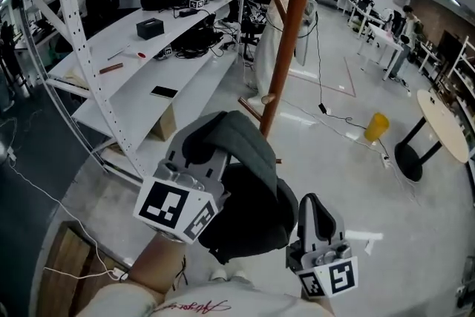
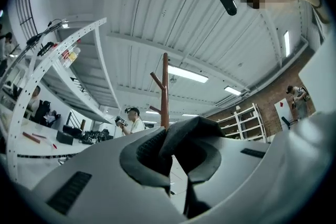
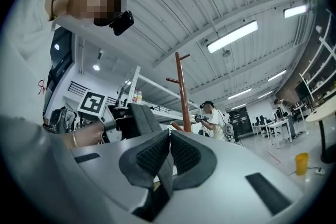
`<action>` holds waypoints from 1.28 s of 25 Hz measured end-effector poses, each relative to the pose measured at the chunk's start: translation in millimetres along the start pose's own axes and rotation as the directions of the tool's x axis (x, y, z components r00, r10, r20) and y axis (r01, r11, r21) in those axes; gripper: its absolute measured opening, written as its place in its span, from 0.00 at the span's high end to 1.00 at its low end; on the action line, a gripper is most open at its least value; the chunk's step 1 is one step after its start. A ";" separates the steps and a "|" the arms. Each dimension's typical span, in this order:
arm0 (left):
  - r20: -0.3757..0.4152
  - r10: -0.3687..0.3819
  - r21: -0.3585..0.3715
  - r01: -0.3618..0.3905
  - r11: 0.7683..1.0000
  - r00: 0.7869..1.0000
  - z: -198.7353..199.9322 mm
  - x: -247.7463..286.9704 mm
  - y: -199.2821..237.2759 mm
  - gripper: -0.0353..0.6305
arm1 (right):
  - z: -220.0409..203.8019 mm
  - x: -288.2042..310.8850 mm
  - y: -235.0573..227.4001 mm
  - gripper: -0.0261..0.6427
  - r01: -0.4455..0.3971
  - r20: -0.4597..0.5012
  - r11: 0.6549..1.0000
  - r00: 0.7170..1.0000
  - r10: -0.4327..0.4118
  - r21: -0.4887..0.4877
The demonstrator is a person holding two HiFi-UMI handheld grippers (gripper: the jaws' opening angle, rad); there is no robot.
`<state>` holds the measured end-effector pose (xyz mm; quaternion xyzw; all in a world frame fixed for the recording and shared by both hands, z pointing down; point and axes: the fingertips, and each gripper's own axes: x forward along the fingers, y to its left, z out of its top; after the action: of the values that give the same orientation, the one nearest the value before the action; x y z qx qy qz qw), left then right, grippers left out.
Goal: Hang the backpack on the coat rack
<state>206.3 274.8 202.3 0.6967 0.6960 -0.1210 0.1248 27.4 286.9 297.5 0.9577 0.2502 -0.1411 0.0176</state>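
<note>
Left gripper (image 1: 197, 159) sits lowest in the head view, its jaws buried under the backpack (image 1: 249, 211). Only its own view shows them pinching a thick, dark padded fold of it. Right gripper (image 1: 315, 215), at the bag's right edge, has its ribbed pads (image 3: 152, 155) pressed together on a thin grey strap (image 3: 165, 178), which shows only in its own view. Dark and soft, the backpack hangs between both grippers above the grey floor (image 1: 334, 159), short of the coat rack (image 1: 288, 33). That is a brown wooden pole with pegs, its top cut off. White perforated shelves (image 1: 141, 85) stand left.
</note>
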 end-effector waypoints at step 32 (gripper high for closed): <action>-0.517 -0.226 -0.040 0.241 0.970 0.825 -130.5 139.8 35.8 0.88 | -16.3 24.2 -40.2 0.93 -0.003 -0.019 1.000 1.000 0.004 0.026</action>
<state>241.6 450.8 277.2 0.6146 0.7820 0.0472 -0.0923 32.3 335.3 307.8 0.9596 0.2467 -0.1352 0.0030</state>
